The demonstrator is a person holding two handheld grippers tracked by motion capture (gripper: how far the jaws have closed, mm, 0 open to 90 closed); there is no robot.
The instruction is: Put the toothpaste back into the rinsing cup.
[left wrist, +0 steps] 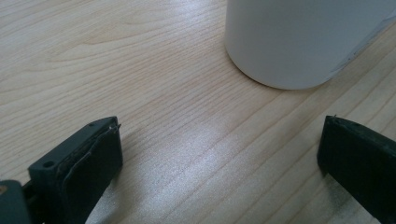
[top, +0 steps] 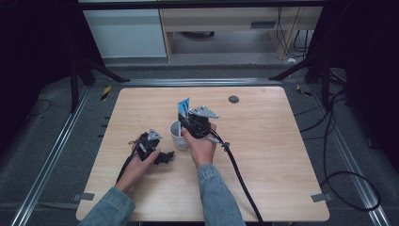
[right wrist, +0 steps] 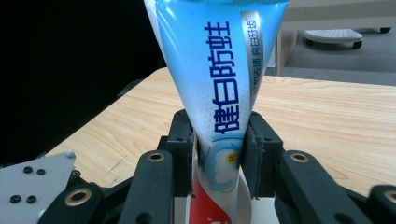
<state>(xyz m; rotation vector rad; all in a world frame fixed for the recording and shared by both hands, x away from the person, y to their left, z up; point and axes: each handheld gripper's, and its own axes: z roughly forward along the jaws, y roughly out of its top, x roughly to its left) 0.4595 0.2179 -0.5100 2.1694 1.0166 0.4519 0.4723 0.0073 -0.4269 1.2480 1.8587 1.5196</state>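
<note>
Right gripper view gives me the clearest read: the right gripper [right wrist: 218, 154] has its fingers [right wrist: 182, 149] clenched on a blue and white toothpaste tube [right wrist: 217, 70], pinching it low on the body where the blue print gives way to red, with the flat crimped end standing up and the cap end pointing down. In the high view the tube [top: 183, 107] rises at about 12 o'clock from the white cup [top: 178, 136], which sits just left of centre on the worktop [top: 263, 155], and my right gripper [top: 192, 123] hangs right over the cup's rim. The left gripper [top: 165, 156] rests at roughly 7 o'clock of the cup; in the left gripper view its fingers [left wrist: 88, 158] are spread wide and released, nothing between them, with the cup's wall [left wrist: 299, 42] near at 1 o'clock. I judge the step in hand to be standing the tube in the cup. To do it well I would keep the tube vertical, lower it slowly until the cap end meets the cup's bottom, and only then ease the grip, since a tall tube may tip a light cup. Bringing the left fingers up around the cup's base to steady it looks sensible. I cannot tell how deep the tube's lower end already sits.
</note>
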